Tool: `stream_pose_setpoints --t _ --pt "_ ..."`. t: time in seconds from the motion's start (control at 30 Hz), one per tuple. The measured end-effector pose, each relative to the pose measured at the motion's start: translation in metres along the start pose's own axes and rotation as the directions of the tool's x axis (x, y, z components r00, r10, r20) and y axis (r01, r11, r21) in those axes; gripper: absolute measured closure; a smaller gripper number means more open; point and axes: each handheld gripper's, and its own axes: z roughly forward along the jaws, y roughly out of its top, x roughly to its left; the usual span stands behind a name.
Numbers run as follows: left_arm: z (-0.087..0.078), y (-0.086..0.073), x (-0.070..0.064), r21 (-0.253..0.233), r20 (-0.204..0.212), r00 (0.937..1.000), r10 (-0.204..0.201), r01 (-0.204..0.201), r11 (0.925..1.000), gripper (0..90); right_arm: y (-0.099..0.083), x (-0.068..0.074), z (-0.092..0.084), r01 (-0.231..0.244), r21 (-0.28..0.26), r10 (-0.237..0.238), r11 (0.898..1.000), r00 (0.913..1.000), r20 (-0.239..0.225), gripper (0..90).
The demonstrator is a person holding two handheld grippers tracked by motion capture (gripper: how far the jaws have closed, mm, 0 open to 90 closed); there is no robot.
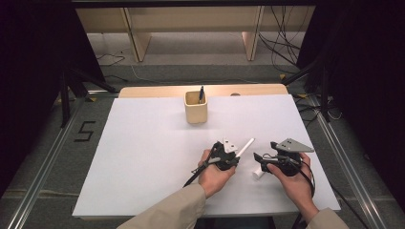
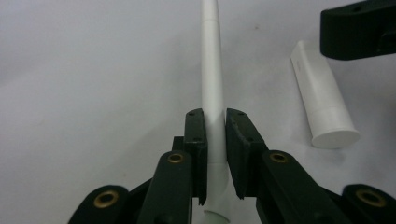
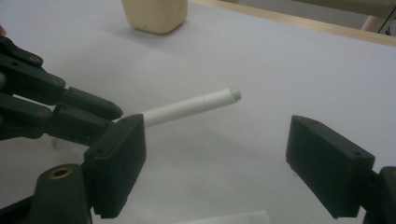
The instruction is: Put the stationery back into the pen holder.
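Observation:
My left gripper (image 1: 232,153) is shut on a slim white pen (image 1: 245,147), which sticks out past its jaws toward the upper right. In the left gripper view the pen (image 2: 212,84) runs straight up between the two pads (image 2: 196,140). A short white cap (image 1: 258,172) lies on the white sheet just below my right gripper (image 1: 261,157), and the left gripper view has it (image 2: 322,102) at the right. My right gripper (image 3: 215,172) stands open with nothing between its jaws; beyond them the pen (image 3: 191,108) lies across its view.
A small wooden pen holder (image 1: 196,107) with a dark pen (image 1: 201,94) in it stands near the far edge of the white sheet (image 1: 143,157). The holder's base (image 3: 154,16) shows at the top of the right gripper view.

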Motion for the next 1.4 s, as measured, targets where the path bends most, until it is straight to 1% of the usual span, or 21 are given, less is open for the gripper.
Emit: stream_pose_setpoints --t 0.03,0.1,0.17,0.27,0.37,0.43,0.5,0.67,0.73,0.87,1.03,1.27,1.4 --pt "-0.002 0.0 0.002 -0.013 0.004 1.0 -0.002 0.002 0.9999 78.8 0.002 0.001 0.001 -0.005 -0.005 0.005 1.0 1.0 -0.003 20.4" --pt "-0.01 -0.001 0.006 -0.041 -0.004 1.0 -0.004 0.003 0.9992 78.8 0.005 0.004 0.004 -0.016 -0.017 0.016 1.0 0.9996 -0.022 20.0" --pt "-0.018 -0.003 0.012 -0.07 -0.007 0.9997 -0.022 0.021 0.9973 78.9 0.01 0.008 0.007 -0.031 -0.028 0.031 0.999 0.999 -0.031 20.0" --pt "-0.029 -0.006 0.021 -0.098 -0.013 0.9994 -0.032 0.03 0.9947 78.8 0.016 0.015 0.014 -0.052 -0.037 0.049 0.998 0.997 -0.06 20.0" --pt "-0.039 -0.011 0.028 -0.105 -0.024 0.9991 -0.036 0.033 0.9939 78.8 0.023 0.024 0.023 -0.062 -0.041 0.058 0.997 0.9942 -0.09 20.0" --pt "-0.045 -0.014 0.034 -0.114 -0.032 0.9985 -0.044 0.04 0.9927 78.8 0.029 0.032 0.028 -0.059 -0.041 0.054 0.997 0.9933 -0.102 20.0" --pt "-0.051 -0.017 0.039 -0.123 -0.041 0.9979 -0.051 0.046 0.9914 78.8 0.033 0.038 0.035 -0.046 -0.047 0.04 0.998 0.9927 -0.113 20.0" --pt "-0.062 -0.027 0.048 -0.131 -0.058 0.9972 -0.046 0.038 0.9907 78.8 0.042 0.054 0.048 -0.032 -0.042 0.026 0.999 0.9889 -0.147 20.0" --pt "-0.067 -0.031 0.052 -0.131 -0.064 0.9967 -0.05 0.041 0.9906 78.8 0.044 0.058 0.051 -0.027 -0.045 0.02 0.999 0.9879 -0.154 20.0" --pt "-0.075 -0.037 0.058 -0.142 -0.075 0.9954 -0.06 0.049 0.9886 78.8 0.047 0.065 0.056 -0.037 -0.046 0.028 0.998 0.9842 -0.175 20.1" --pt "-0.08 -0.044 0.058 -0.152 -0.079 0.9954 -0.054 0.042 0.9875 78.8 0.048 0.073 0.061 -0.041 -0.032 0.034 0.999 0.98 -0.196 20.2" --pt "-0.075 -0.047 0.049 -0.15 -0.063 0.9972 -0.042 0.032 0.9882 78.8 0.048 0.078 0.069 -0.062 -0.026 0.054 0.998 0.9743 -0.219 20.5" --pt "-0.075 -0.046 0.046 -0.152 -0.057 0.9978 -0.035 0.026 0.9881 78.8 0.047 0.079 0.073 -0.082 -0.01 0.077 0.997 0.9698 -0.231 20.5"
